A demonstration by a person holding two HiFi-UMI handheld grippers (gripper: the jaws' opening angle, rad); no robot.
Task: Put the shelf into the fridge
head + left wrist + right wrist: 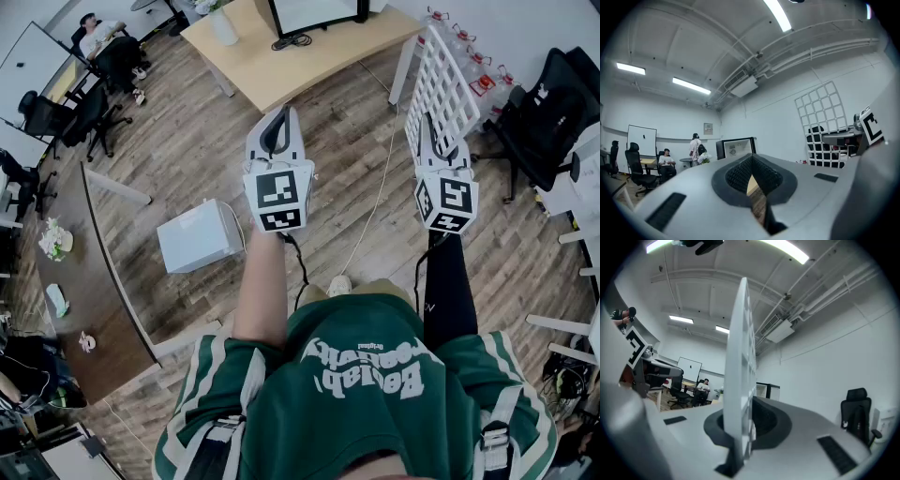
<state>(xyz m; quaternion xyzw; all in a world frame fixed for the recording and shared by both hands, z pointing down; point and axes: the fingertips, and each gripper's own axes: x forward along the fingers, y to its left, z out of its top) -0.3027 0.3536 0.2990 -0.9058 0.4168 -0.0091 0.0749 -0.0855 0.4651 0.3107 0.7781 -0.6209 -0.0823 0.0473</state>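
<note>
Far to the left of both grippers, a dark curved table point(98, 272) runs along the room's edge, with black office chairs point(89, 117) beyond it. A white box point(195, 236) sits on the wood floor point(187, 141), just left of and below the left gripper.

The left gripper point(279, 127) is held out over the floor on a bare forearm. Its jaws are closed together at the tips, with nothing between them. Only floor shows through the small rounded gap in its dark pads point(736, 176).

Ahead of both grippers stands a light wooden table point(309, 56). A black-framed cabinet point(314, 11) with a pale front sits on it, though whether this is the fridge cannot be told. A thin cable point(372, 211) trails across the floor between the two grippers.

The right gripper point(439, 131), on an arm in a black sleeve, is clamped on the bottom edge of the shelf point(439, 75). The shelf is a white wire grid and rises upright from the jaws, tilted slightly away. In the right gripper view it stands edge-on between the pads. It is well apart from the cabinet, with the table's corner and leg point(405, 66) between them.

To the right of the shelf sits a black chair point(544, 112).
</note>
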